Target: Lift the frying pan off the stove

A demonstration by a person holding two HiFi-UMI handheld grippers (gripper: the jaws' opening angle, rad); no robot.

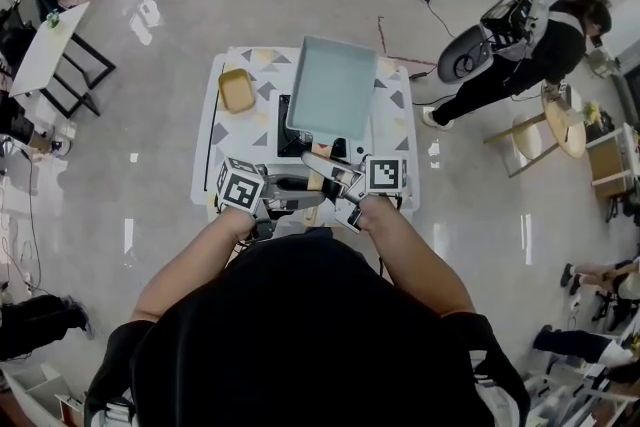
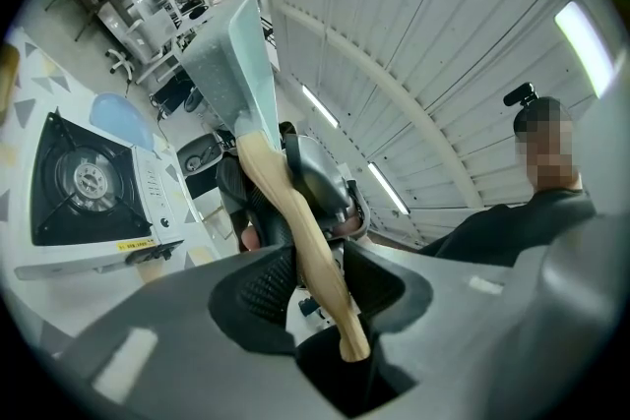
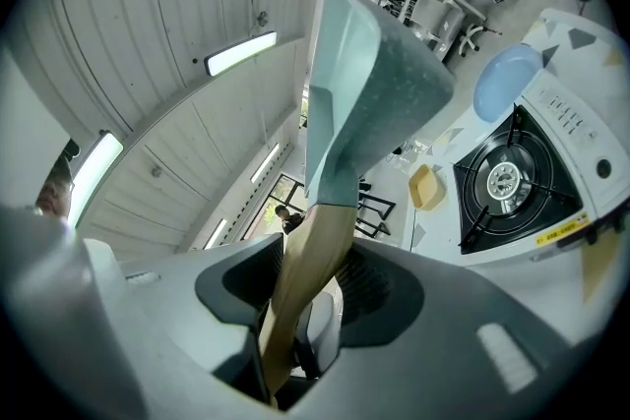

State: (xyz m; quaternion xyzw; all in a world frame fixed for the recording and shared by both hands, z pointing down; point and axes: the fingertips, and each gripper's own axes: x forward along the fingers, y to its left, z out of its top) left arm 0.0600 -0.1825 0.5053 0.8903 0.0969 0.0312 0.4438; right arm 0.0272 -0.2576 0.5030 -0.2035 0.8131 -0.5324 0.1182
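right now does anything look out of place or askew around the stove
Nothing is spilled or damaged. The one odd sight is the frying pan: it hangs in the air clear of the stove, whose burner is bare, with left claw and right claw both shut on its wooden handle.

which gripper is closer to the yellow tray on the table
Left. The left gripper, shut on the pan handle, sits below the yellow tray in the head view; the right gripper, also on the handle, is to its right.
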